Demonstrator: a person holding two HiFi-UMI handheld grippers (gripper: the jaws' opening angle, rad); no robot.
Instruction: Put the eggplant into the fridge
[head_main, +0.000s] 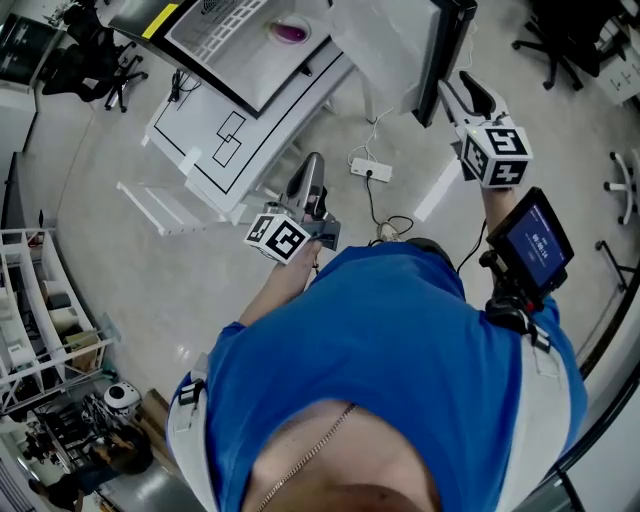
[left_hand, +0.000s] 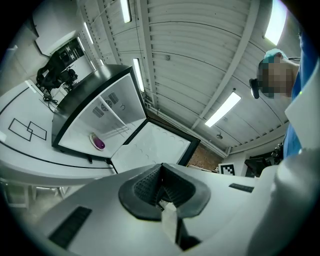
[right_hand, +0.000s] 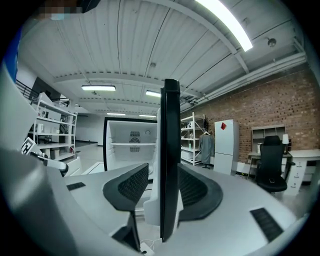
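Eggplant (head_main: 291, 31) is logged already inside the open fridge (head_main: 225, 45) at 12 o'clock in the head view; left gripper (left_hand: 161, 175) is closed and empty, right gripper (right_hand: 162, 175) is parted astride the door (right_hand: 170, 125) edge at 1 o'clock, which is judged due to be pinched and swung shut.

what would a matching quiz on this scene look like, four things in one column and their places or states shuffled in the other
Things:
1. eggplant
2. fridge door
3. left gripper
4. right gripper

Places or states:
a. jaws together, nothing between them
b. inside the fridge
c. jaws apart, one on either side of the door's edge
d. swung open

Pairs: 1-b, 2-d, 3-a, 4-c
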